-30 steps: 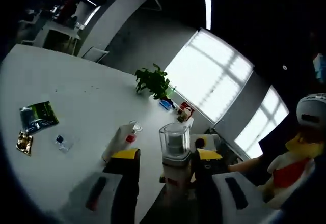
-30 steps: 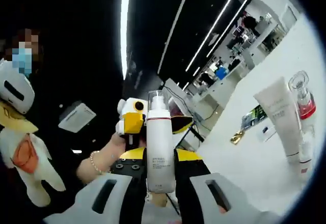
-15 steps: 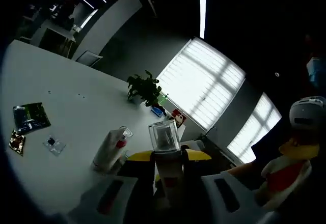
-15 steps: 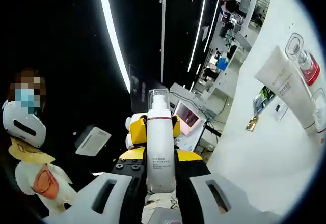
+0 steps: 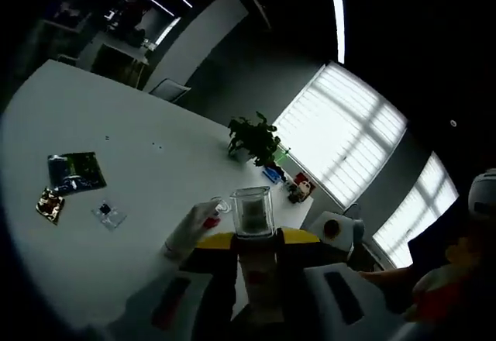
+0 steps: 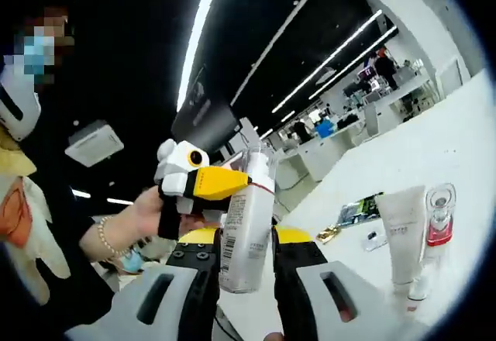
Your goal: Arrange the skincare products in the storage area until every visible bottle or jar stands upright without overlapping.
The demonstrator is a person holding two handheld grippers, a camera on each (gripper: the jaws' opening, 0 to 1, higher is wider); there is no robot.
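Right gripper view: both grippers' jaws clamp one pump bottle [image 6: 246,225] aloft, mid-handover; next, seemingly, standing it beside the white tube [image 6: 403,232] on the tabletop [image 6: 457,147].

Left gripper view: bottle [image 5: 252,225] betw jaws, above table [image 5: 116,178]. Tube [image 5: 188,229] just left of it, sachets [image 5: 74,172] further left, plant [image 5: 254,136] behind near table's far edge.

Right gripper view: tube [image 6: 401,232] beside small bottle [image 6: 438,215], both upright on table.
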